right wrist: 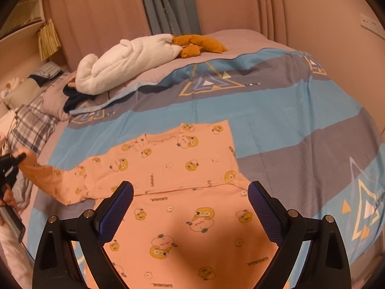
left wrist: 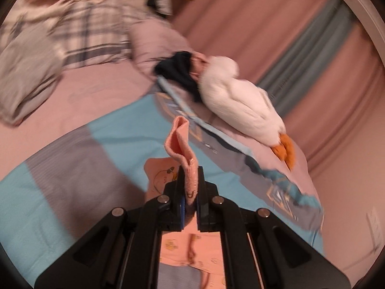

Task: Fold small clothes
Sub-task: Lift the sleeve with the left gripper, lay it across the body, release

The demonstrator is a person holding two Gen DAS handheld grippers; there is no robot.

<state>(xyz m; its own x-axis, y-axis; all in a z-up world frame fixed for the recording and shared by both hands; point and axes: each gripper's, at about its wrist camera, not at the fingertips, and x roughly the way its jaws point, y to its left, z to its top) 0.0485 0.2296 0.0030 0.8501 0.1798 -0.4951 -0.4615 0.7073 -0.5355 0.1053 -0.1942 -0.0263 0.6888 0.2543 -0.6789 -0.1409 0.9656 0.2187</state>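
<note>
Folding the sleeve of the pink shirt (right wrist: 182, 168) on the bed (right wrist: 276, 110).
Left gripper (left wrist: 190, 187) pinches the cuff (left wrist: 182, 144); right gripper (right wrist: 190, 207) hovers wide. Next, I think, carry the sleeve across.

Plush duck (right wrist: 125, 60) and dark garment (right wrist: 74, 98) block the bedspread's (right wrist: 276, 110) far-left edge.
</note>
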